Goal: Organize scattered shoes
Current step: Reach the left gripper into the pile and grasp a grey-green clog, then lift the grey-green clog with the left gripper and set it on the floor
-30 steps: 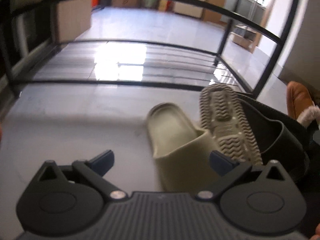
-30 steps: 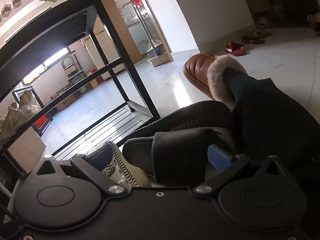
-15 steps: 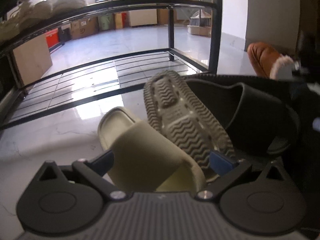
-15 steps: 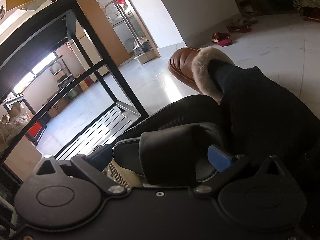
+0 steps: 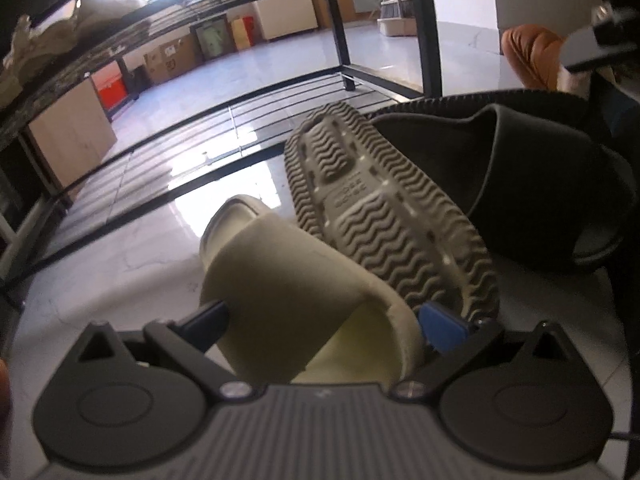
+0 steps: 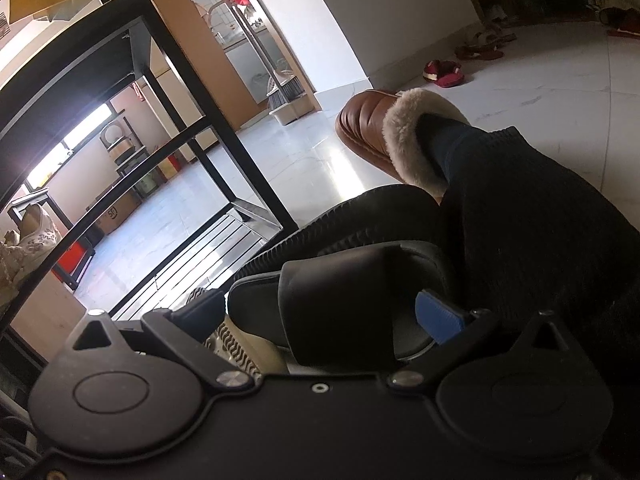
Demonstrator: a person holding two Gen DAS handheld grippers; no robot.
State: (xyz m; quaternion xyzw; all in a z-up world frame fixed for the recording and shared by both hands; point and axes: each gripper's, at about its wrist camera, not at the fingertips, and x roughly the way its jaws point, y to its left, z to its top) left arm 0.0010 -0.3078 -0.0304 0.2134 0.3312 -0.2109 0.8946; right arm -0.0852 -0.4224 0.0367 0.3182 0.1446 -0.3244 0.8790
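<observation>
Left wrist view: left gripper [image 5: 324, 316] clamped across beige slide [image 5: 296, 300] strap, long axis running away toward rack [image 5: 256, 108] ahead; right gripper [image 6: 320, 312] grips black slide [image 6: 340, 300], alongside to the right.

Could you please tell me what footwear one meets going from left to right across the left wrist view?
Beige slide slipper → upturned beige slipper showing its sole → black slide slipper → brown fur-lined slipper, farther back.

Glossy pale floor [image 5: 120, 264] carries beige slides [image 5: 304, 292], black slide [image 5: 532, 184]; black rack [image 5: 384, 12] stands behind.
</observation>
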